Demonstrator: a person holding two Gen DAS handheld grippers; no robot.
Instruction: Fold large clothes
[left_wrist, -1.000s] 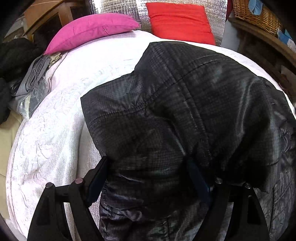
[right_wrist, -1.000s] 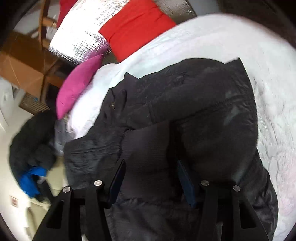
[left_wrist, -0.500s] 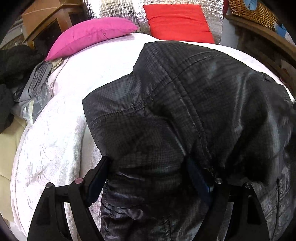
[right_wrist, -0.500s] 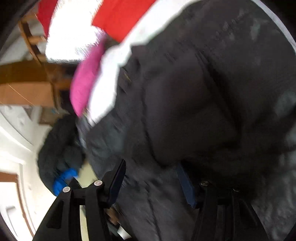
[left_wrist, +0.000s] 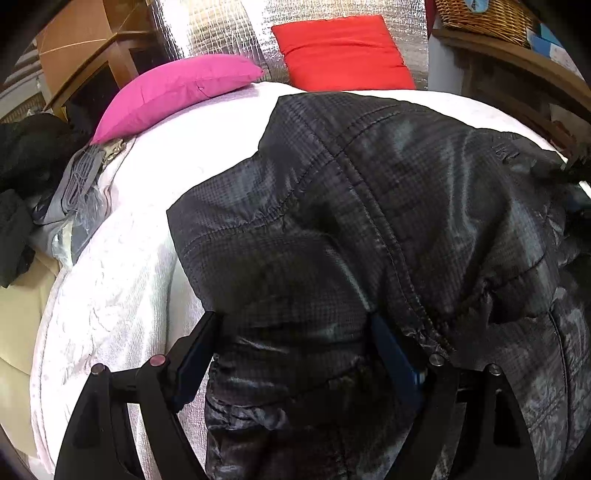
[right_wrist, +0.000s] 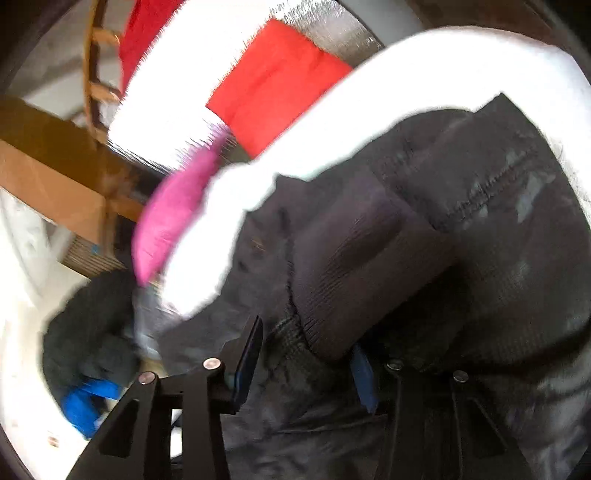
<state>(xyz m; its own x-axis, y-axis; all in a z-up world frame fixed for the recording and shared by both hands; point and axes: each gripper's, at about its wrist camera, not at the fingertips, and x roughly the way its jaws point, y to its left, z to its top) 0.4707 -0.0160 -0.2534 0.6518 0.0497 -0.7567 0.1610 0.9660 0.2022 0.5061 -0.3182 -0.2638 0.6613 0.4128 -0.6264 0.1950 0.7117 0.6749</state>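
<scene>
A large black quilted jacket (left_wrist: 388, 206) lies on a white bedcover (left_wrist: 122, 280). My left gripper (left_wrist: 295, 354) has jacket fabric bunched between its two fingers at the near edge of the bed. In the right wrist view the jacket (right_wrist: 480, 258) fills the right side, with a ribbed knit cuff (right_wrist: 354, 266) folded over it. My right gripper (right_wrist: 306, 369) has the cuff end and the fabric between its fingers. Both pairs of jaws stand fairly wide around thick fabric. The right wrist view is blurred.
A pink pillow (left_wrist: 177, 88) and a red pillow (left_wrist: 343, 51) lie at the bed's far end against a silver foil panel (left_wrist: 229, 33). Grey and black clothes (left_wrist: 44, 177) are piled left of the bed. A wicker basket (left_wrist: 484, 14) sits on a wooden shelf at right.
The left gripper holds almost still with the fabric. The right gripper has swung fast with the cuff, tilting over the jacket and back, so its view is blurred.
</scene>
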